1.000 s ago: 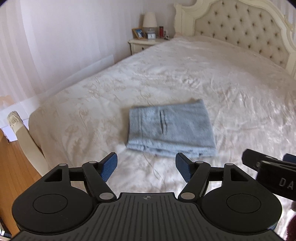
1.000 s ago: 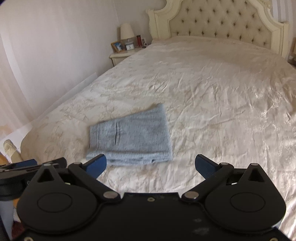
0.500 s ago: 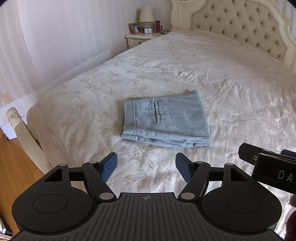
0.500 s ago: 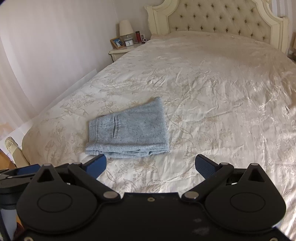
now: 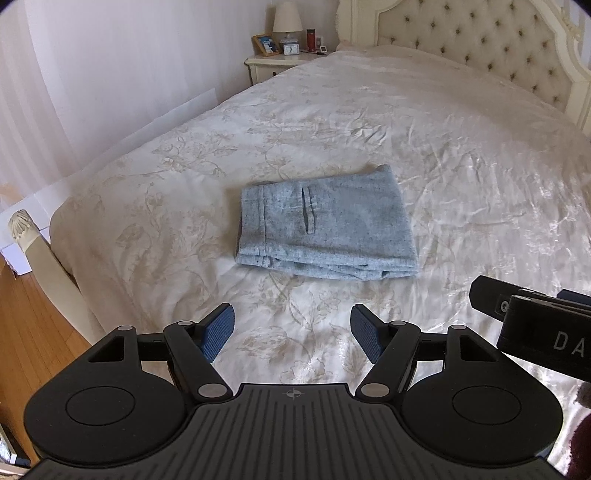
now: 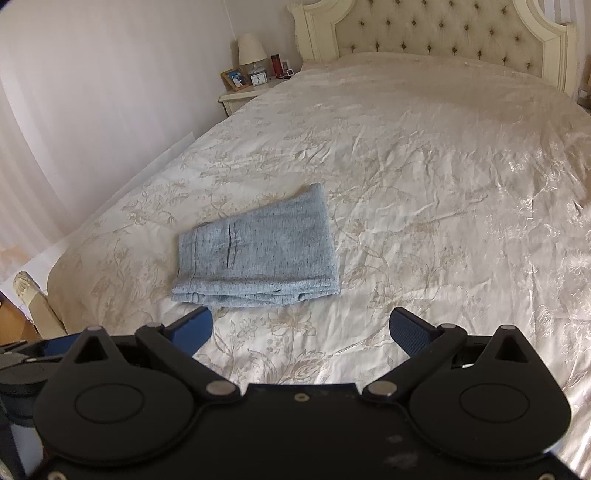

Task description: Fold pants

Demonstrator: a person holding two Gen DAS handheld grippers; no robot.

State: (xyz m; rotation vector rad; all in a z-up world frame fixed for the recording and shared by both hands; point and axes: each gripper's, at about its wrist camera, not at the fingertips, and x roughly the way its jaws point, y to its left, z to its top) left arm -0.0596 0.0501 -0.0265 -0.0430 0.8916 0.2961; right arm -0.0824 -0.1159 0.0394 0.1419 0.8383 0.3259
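Observation:
Light blue-grey pants (image 5: pixel 327 225) lie folded into a compact rectangle on the cream bedspread (image 5: pixel 424 155), with a back pocket slit facing up. My left gripper (image 5: pixel 291 334) hovers open above the bed, short of the pants, nothing between its blue pads. In the right wrist view the same folded pants (image 6: pixel 258 251) sit ahead and to the left. My right gripper (image 6: pixel 301 332) is open and holds nothing, its left pad close to the bundle's near edge. The right gripper's body (image 5: pixel 532 321) shows at the right edge of the left wrist view.
A tufted cream headboard (image 6: pixel 436 29) stands at the far end. A nightstand (image 5: pixel 280 62) holds a lamp, a photo frame, a clock and a red bottle. The bed's carved foot post (image 5: pixel 33 243) and wooden floor (image 5: pixel 26 325) lie at left.
Both views have drawn back and tilted a little, so the folded pants now sit higher and farther from the fingers. The pants themselves have not moved; both grippers stay open.

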